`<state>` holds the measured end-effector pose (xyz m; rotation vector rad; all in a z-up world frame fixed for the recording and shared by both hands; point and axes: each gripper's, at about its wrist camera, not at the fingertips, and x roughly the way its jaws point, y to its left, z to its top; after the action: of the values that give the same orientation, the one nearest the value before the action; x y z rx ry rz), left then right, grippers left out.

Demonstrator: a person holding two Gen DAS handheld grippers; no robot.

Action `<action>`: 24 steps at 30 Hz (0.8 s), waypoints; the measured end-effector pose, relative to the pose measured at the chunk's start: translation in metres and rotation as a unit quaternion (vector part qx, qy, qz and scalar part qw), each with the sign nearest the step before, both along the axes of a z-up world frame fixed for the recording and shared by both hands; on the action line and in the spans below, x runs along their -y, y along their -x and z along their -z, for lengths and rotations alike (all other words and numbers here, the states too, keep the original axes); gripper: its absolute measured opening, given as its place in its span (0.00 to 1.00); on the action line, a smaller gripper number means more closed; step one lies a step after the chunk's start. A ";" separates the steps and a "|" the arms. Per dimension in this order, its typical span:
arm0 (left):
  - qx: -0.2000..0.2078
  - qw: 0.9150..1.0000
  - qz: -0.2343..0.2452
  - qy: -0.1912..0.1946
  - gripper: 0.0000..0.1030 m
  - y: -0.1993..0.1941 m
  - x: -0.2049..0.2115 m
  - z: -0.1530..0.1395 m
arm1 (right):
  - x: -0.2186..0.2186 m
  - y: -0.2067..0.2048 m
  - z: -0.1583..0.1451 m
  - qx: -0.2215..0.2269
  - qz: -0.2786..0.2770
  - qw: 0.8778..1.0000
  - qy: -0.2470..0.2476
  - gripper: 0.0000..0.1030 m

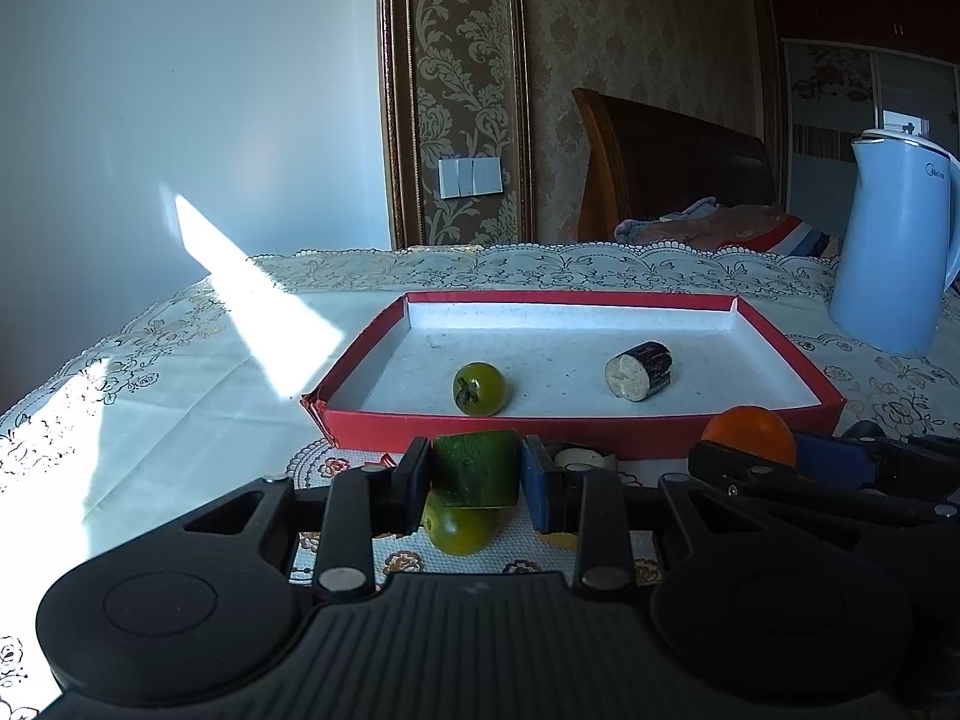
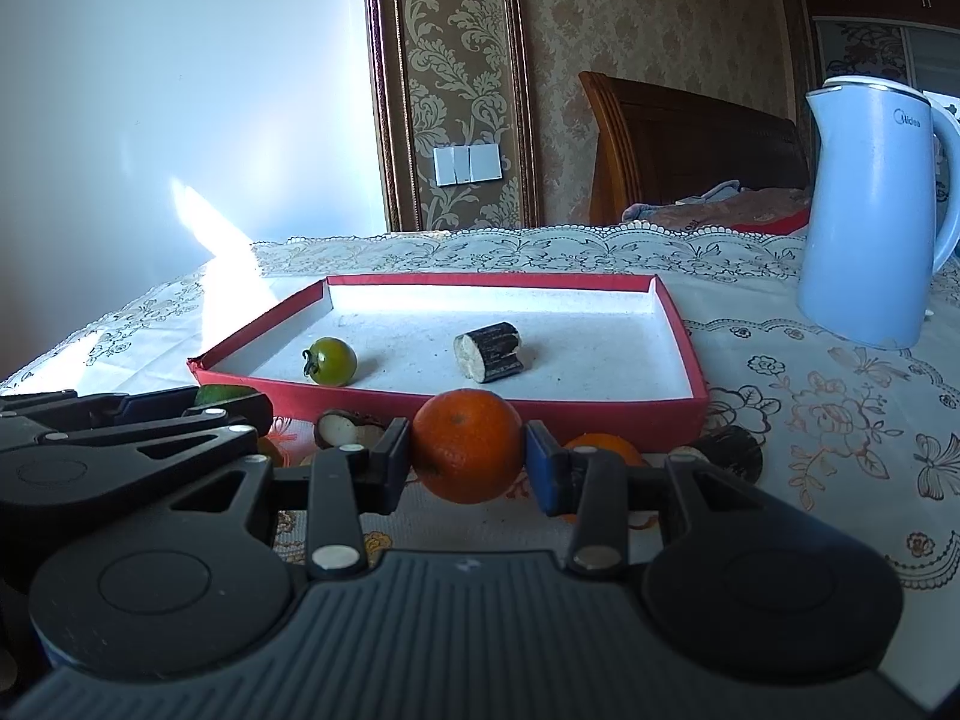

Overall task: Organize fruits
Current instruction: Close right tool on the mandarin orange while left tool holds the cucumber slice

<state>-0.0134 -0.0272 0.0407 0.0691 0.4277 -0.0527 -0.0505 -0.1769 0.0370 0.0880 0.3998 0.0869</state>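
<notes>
Left hand-held gripper (image 1: 476,471) clamps cucumber chunk (image 1: 476,468), half-hiding a tomato (image 1: 459,531); right hand-held gripper (image 2: 468,456) clamps orange (image 2: 467,445), hiding most of a 2nd orange (image 2: 600,445).

table under a cream lace floral tablecloth (image 2: 840,420), shallow red tray (image 2: 690,354) sitting on it, pale blue kettle (image 2: 870,210) off by the tray's right far corner, loose green tomato (image 1: 459,531), second orange (image 2: 600,444), couple dark cut sugarcane chunks (image 2: 729,450) lying in front of the tray
</notes>
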 end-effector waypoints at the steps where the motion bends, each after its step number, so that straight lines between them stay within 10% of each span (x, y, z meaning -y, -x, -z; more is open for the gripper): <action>1: 0.000 1.000 -0.001 0.001 0.30 0.000 0.000 0.000 | 0.000 0.000 0.000 0.000 0.000 1.000 0.000 0.38; 24: 0.003 1.000 -0.008 0.006 0.30 -0.005 -0.004 0.001 | -0.001 -0.002 -0.004 0.009 -0.006 1.000 -0.004 0.37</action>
<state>-0.0079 -0.0232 0.0398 0.0537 0.4221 -0.0389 -0.0483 -0.1755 0.0415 0.0921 0.3816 0.1011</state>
